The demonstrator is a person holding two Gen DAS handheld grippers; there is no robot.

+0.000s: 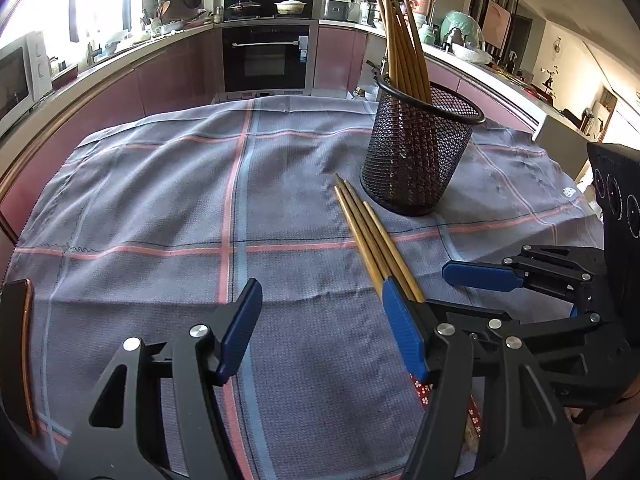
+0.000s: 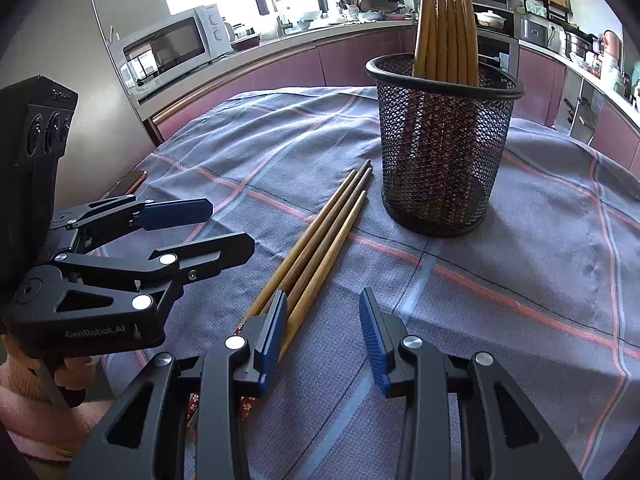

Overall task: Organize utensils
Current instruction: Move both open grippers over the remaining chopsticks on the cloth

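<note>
A black mesh cup [image 1: 416,160] [image 2: 442,160] stands upright on the checked cloth and holds several wooden chopsticks [image 1: 404,44] [image 2: 446,24]. Several more chopsticks [image 1: 372,236] [image 2: 324,236] lie loose on the cloth in front of the cup, tips pointing at it. My left gripper [image 1: 324,328] is open and empty, its right finger over the chopsticks' near ends. My right gripper [image 2: 324,340] is open and empty, its left finger over the same bundle. Each gripper shows in the other's view, the right gripper [image 1: 480,276] and the left gripper [image 2: 208,228].
The grey checked cloth [image 1: 160,208] [image 2: 540,280] covers the table. A dark phone-like slab [image 1: 18,356] [image 2: 130,184] lies at the cloth's left edge. Kitchen counters, an oven [image 1: 266,56] and a microwave [image 2: 176,46] ring the table.
</note>
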